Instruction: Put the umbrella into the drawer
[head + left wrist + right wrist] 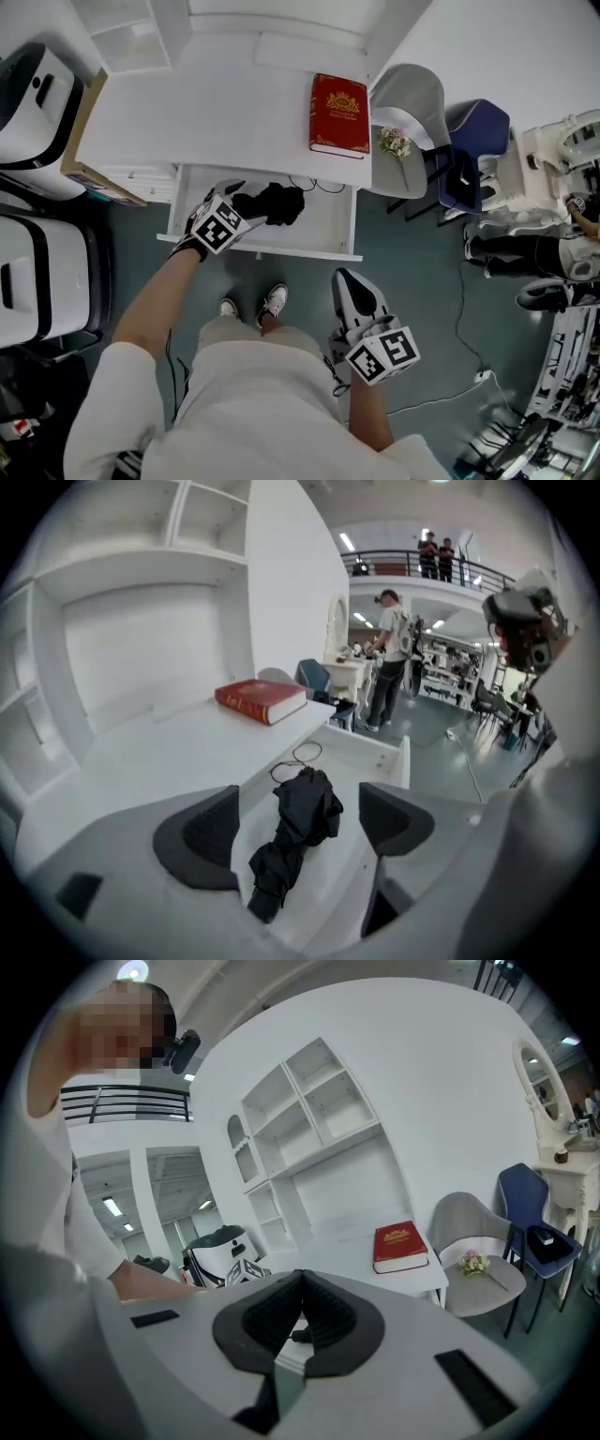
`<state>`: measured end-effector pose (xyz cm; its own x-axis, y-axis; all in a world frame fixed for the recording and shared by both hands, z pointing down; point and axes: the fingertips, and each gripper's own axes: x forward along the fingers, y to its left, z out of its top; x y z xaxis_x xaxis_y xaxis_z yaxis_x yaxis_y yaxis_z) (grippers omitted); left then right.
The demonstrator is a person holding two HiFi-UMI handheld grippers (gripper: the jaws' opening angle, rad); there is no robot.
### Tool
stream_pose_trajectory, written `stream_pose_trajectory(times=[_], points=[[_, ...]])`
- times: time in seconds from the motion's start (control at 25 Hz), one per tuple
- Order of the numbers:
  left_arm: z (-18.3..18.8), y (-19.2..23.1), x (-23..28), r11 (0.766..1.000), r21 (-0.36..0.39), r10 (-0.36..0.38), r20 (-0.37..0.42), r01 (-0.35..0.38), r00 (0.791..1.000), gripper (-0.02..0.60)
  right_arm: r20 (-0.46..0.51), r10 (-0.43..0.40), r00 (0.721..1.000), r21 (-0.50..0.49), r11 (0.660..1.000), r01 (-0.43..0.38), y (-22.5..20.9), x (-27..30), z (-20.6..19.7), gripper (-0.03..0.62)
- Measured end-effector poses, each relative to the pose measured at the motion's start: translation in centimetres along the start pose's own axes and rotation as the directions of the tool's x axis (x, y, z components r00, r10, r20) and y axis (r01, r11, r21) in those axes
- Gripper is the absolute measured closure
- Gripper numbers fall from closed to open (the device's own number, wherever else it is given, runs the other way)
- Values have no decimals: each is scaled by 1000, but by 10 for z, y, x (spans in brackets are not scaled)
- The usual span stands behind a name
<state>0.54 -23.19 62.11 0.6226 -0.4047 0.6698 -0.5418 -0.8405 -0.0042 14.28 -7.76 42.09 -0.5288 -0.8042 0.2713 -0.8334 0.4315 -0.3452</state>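
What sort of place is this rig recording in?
Probably a lab hall with a mock home corner: white desk, built-in shelves and grey chair, with a mezzanine railing behind.

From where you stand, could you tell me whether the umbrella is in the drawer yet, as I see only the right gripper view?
Observer: Yes, the black umbrella lies folded inside the open drawer.
Operator: Thank you. Is the left gripper holding it?
Observer: No, the left gripper is open above it, pads clear of it.
Operator: And where is my right gripper?
Observer: The right gripper hangs just outside the drawer's front, near its right end.
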Motion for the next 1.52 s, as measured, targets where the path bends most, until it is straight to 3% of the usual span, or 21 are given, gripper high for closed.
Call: stream_pose_trajectory(times=[0.12, 0.2, 0.24, 0.36, 0.48, 0.6, 0.76, 0.96, 1.32, 1.52], points=[[20, 4, -36, 996, -84, 45, 104, -37, 994, 299, 12, 28, 1000, -23, 999, -28, 21, 6, 8, 594], [29, 7, -60, 984, -168, 84, 170, -55, 982, 356, 20, 55, 998, -43, 998, -54, 34, 8, 14, 594], [33, 9, -72, 974, -220, 107, 208, -60, 972, 369, 25, 67, 997, -54, 996, -66, 40, 10, 17, 594], [42, 12, -114, 934, -352, 181, 314, -63, 932, 487, 44, 90, 995, -79, 993, -87, 56, 13, 26, 594], [48, 16, -148, 916, -392, 237, 363, -83, 901, 554, 59, 106, 993, -98, 990, -100, 64, 18, 34, 594], [55, 27, -180, 903, -409, 299, 387, -128, 872, 566, 70, 117, 991, -134, 985, -107, 67, 25, 43, 594], [67, 39, -228, 882, -443, 373, 447, -161, 813, 566, 97, 124, 987, -169, 980, -106, 69, 31, 61, 594], [84, 45, -286, 882, -404, 437, 506, -243, 744, 566, 145, 102, 984, -202, 977, -72, 56, 36, 92, 594], [109, 47, -382, 842, -377, 539, 601, -385, 591, 566, 220, 72, 973, -234, 972, -19, 35, 32, 140, 594], [113, 42, -424, 797, -414, 599, 627, -439, 497, 566, 253, 73, 965, -240, 971, -10, 30, 29, 155, 594]])
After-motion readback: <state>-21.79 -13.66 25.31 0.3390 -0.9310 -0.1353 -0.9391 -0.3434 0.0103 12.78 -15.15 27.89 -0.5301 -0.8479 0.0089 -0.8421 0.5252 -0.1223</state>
